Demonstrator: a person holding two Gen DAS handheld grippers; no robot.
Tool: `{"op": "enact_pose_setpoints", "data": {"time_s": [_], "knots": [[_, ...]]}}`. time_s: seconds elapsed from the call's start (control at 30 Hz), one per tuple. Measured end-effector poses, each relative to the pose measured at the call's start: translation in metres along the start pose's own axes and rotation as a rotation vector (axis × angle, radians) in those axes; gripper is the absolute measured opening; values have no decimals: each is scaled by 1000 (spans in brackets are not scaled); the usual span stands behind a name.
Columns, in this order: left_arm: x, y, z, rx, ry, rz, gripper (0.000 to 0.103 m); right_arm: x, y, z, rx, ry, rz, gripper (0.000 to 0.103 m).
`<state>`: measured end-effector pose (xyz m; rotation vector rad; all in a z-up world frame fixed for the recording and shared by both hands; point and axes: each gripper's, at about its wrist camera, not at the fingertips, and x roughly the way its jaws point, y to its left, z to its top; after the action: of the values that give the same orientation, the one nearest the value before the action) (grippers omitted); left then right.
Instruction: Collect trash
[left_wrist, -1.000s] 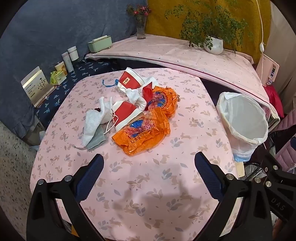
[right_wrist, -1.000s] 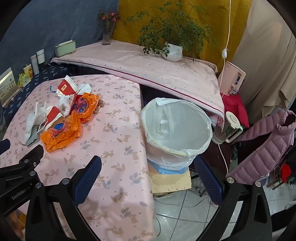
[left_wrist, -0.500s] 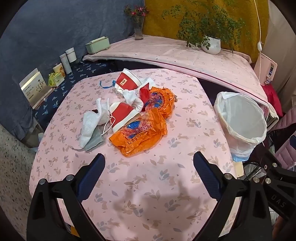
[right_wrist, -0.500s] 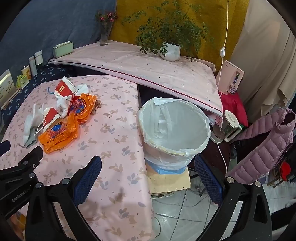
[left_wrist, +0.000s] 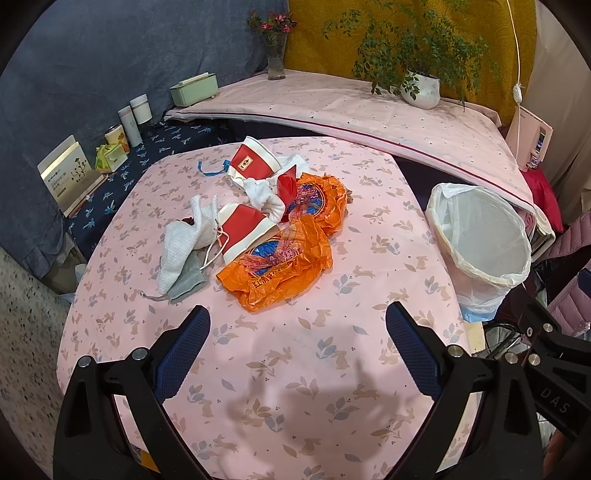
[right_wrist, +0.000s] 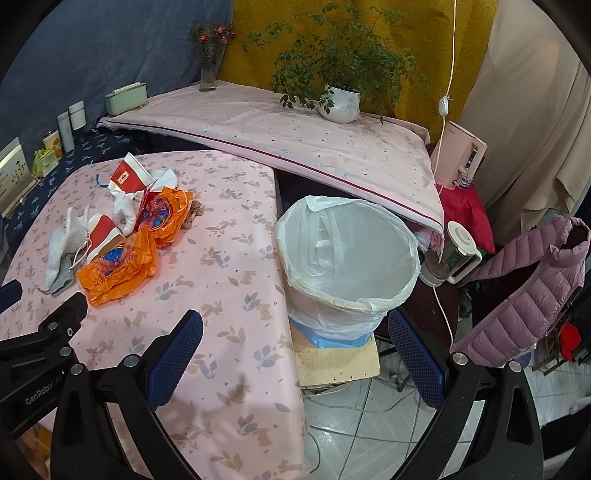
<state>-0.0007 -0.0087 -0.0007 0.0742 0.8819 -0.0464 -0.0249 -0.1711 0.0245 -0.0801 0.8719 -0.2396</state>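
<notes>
From the left wrist camera, the left gripper (left_wrist: 297, 321) hangs spread wide and empty above the near end of a pink rabbit-print table (left_wrist: 295, 369), aimed at a heap of litter that no tool touches. Nearest lies a crumpled orange plastic bag (left_wrist: 275, 269), with a second orange bag (left_wrist: 317, 201) behind it, two red-and-white paper cups (left_wrist: 242, 230) (left_wrist: 253, 160), wadded white tissue (left_wrist: 184, 236) and a grey face mask (left_wrist: 186, 282) (all bunched together mid-table). The white-lined trash bin (left_wrist: 484, 251) stands off the table's right edge.

From the right wrist camera, the right gripper (right_wrist: 295, 330) is likewise splayed and carrying nothing, held over the table's corner beside the bin (right_wrist: 347, 266). The liner shows no rubbish inside, as far as can be seen. By that evidence the collection has not begun: every piece is left to lift and drop, the near orange bag (right_wrist: 114, 267) probably first.
</notes>
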Motion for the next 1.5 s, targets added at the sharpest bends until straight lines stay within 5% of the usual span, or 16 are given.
{"op": "enact_pose_setpoints", "data": {"time_s": [1.5], "knots": [[0, -5, 0, 3, 0, -2, 91, 7, -7, 3, 10, 6, -9, 96]]}}
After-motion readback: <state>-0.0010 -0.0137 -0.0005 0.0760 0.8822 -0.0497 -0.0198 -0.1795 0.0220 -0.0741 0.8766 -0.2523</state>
